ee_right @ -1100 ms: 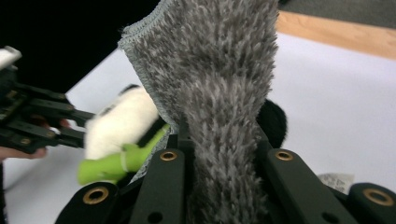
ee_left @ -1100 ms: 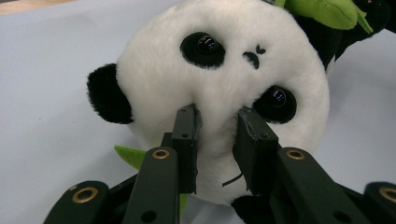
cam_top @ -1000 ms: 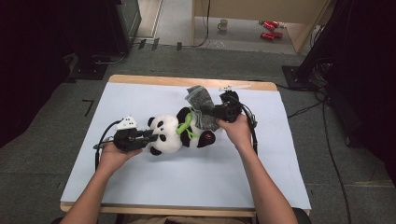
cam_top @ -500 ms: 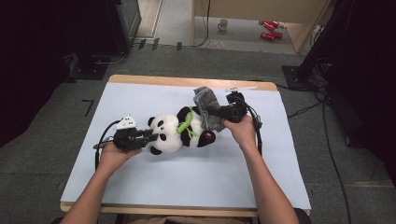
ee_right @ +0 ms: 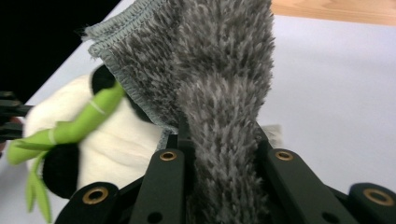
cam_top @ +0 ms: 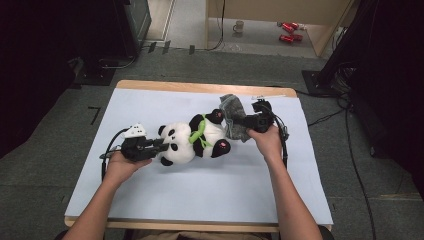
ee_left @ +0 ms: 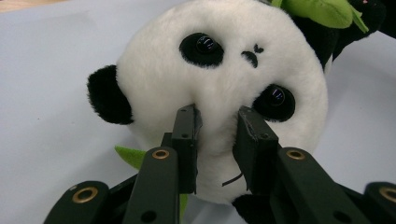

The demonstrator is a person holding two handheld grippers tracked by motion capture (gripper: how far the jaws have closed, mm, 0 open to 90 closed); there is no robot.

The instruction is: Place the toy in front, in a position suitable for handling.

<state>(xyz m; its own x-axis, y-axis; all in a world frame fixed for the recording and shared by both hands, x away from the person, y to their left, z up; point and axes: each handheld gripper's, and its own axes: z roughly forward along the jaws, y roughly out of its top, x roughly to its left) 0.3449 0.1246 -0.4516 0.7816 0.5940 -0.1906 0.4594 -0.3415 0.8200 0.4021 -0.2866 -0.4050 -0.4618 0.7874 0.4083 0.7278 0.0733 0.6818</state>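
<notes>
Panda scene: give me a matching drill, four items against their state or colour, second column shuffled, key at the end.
Items:
1. panda
2. cloth
3. left gripper
4. bamboo

States:
A. grey, pinched by the right gripper
B. green, on the panda's chest
C. lying on the table
D. fingers clamped on the panda's head

Pairs: 1-C, 2-A, 3-D, 4-B
</notes>
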